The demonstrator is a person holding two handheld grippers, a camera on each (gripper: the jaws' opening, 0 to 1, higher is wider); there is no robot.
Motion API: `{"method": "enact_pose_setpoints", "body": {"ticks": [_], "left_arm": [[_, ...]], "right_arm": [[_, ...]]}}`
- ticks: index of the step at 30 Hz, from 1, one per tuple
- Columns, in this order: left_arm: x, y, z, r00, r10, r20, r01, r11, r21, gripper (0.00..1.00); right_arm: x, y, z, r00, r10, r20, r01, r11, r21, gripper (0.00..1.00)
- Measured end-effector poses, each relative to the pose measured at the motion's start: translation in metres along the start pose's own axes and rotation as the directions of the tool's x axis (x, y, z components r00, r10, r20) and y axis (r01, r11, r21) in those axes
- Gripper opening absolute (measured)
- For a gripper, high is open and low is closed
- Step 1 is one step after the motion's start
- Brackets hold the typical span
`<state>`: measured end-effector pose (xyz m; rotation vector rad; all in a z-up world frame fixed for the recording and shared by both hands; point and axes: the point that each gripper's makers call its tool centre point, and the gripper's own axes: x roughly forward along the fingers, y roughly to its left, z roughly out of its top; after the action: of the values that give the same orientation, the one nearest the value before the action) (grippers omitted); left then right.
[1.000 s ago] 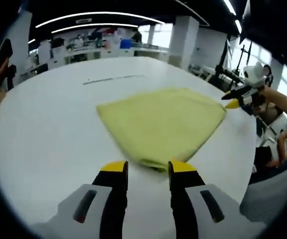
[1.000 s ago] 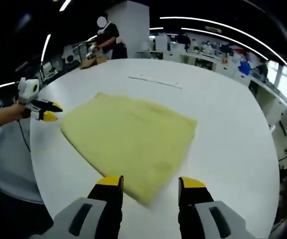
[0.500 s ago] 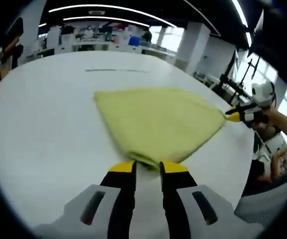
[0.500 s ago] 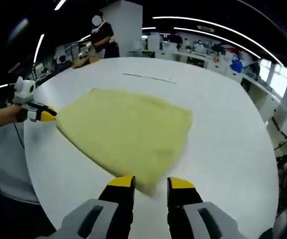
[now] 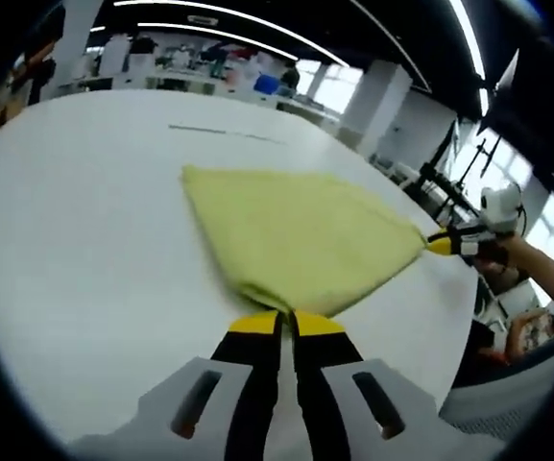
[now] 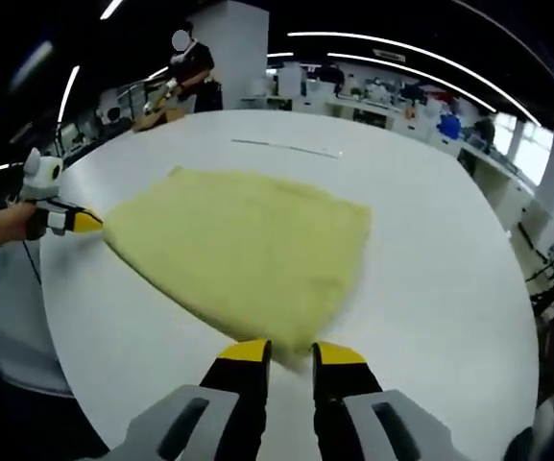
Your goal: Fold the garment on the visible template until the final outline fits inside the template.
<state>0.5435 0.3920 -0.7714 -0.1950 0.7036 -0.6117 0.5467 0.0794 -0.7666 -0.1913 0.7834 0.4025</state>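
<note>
A pale yellow garment lies folded flat on the white round table. In the left gripper view my left gripper has its jaws pressed together on the garment's near corner. At the right of that view my right gripper pinches the corner pointing toward it. In the right gripper view the garment spreads ahead, and my right gripper holds its near corner between narrow jaws. My left gripper grips the left corner there, held by a hand.
A thin dark line is marked on the table beyond the garment, also seen as a line in the right gripper view. The table edge runs close to both grippers. A person and benches stand far behind.
Both grippers went from open to shut, each closing on a near corner of the garment. The garment's corners now look pulled taut toward the grippers.
</note>
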Motion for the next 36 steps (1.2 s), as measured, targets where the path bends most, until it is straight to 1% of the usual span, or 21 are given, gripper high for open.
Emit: {"method": "enact_pose_setpoints", "body": {"ticks": [3,5,15,20,25,29,36], "left_arm": [[0.000,0.000,0.001,1.000,-0.007,0.016,0.008,0.999,-0.045,0.02],[0.001,0.000,0.001,1.000,-0.010,0.020,0.011,0.999,-0.053,0.01],[0.004,0.000,-0.001,1.000,-0.024,0.014,0.025,0.996,-0.087,0.00],[0.004,0.000,-0.001,1.000,-0.022,0.012,0.023,0.996,-0.082,0.00],[0.004,-0.001,0.000,1.000,-0.020,0.008,0.020,0.998,-0.051,0.00],[0.003,-0.002,0.001,1.000,-0.020,0.005,0.021,0.999,-0.046,0.00],[0.002,-0.001,0.002,1.000,-0.010,0.000,0.010,1.000,-0.027,0.00]], "right_arm": [[0.000,0.000,-0.001,1.000,-0.004,-0.002,0.004,1.000,0.006,0.12],[0.001,-0.001,-0.003,1.000,-0.008,-0.005,0.008,1.000,0.008,0.12],[0.006,-0.005,-0.006,1.000,-0.030,0.002,0.029,0.997,0.073,0.09],[0.006,-0.005,-0.007,0.999,-0.051,0.000,0.051,0.995,0.089,0.07],[0.002,-0.007,-0.008,0.996,-0.090,0.003,0.089,0.989,0.121,0.05],[0.004,-0.009,-0.009,0.995,-0.104,-0.003,0.103,0.982,0.160,0.04],[0.001,-0.011,-0.008,0.991,-0.132,-0.007,0.131,0.974,0.186,0.01]]}}
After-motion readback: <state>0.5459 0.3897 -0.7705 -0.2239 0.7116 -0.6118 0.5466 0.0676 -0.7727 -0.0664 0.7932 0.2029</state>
